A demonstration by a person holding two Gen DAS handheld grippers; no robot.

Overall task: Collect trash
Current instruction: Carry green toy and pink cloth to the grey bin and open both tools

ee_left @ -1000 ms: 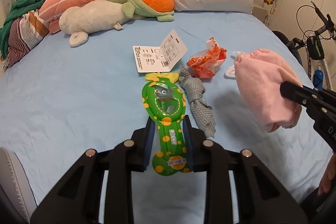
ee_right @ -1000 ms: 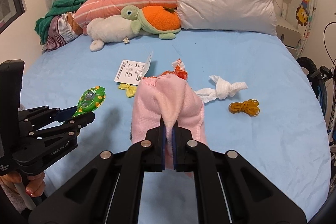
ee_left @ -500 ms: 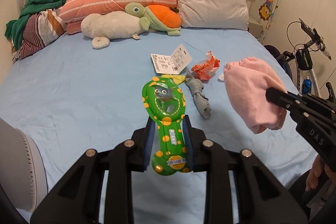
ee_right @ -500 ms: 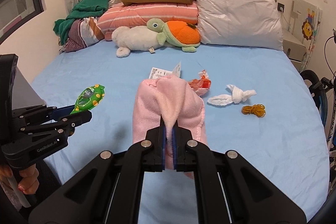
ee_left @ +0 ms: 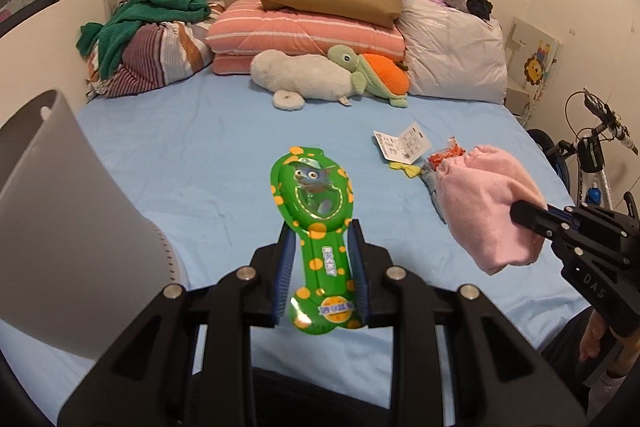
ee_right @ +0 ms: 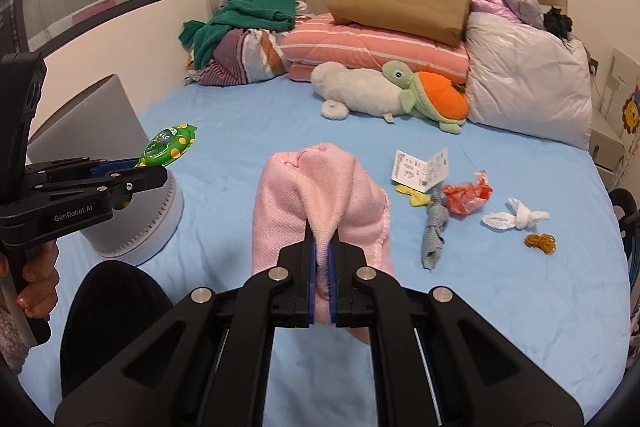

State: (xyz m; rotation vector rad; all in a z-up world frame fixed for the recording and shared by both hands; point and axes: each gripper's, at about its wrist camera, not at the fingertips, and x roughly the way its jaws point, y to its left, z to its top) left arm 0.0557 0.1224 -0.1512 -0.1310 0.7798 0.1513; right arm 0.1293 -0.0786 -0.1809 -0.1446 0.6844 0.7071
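Note:
My left gripper (ee_left: 320, 233) is shut on the handle of a green spotted cartoon package (ee_left: 312, 191), held up over the blue bed. In the right wrist view that gripper (ee_right: 154, 173) and package (ee_right: 170, 145) hang just above a grey bin (ee_right: 132, 211) beside the bed. My right gripper (ee_right: 322, 233) is shut on a pink cloth (ee_right: 320, 187), which droops round its fingers. On the sheet lie a paper tag (ee_right: 420, 167), an orange wrapper (ee_right: 466, 197), a yellow scrap (ee_right: 412, 195), a grey twisted rag (ee_right: 434, 231), a knotted white tissue (ee_right: 516, 219) and rubber bands (ee_right: 540, 242).
The bin's raised lid (ee_left: 60, 219) fills the left of the left wrist view. A plush turtle (ee_right: 424, 99), pillows (ee_right: 380, 47) and a brown paper bag (ee_right: 404, 3) sit at the headboard. A bicycle (ee_left: 596, 155) stands right of the bed. A dark rounded shape (ee_right: 108, 311) is near the bin.
Both grippers have risen and drawn back from the bed with their loads still held. The grey bin and its lid have come into view on the left.

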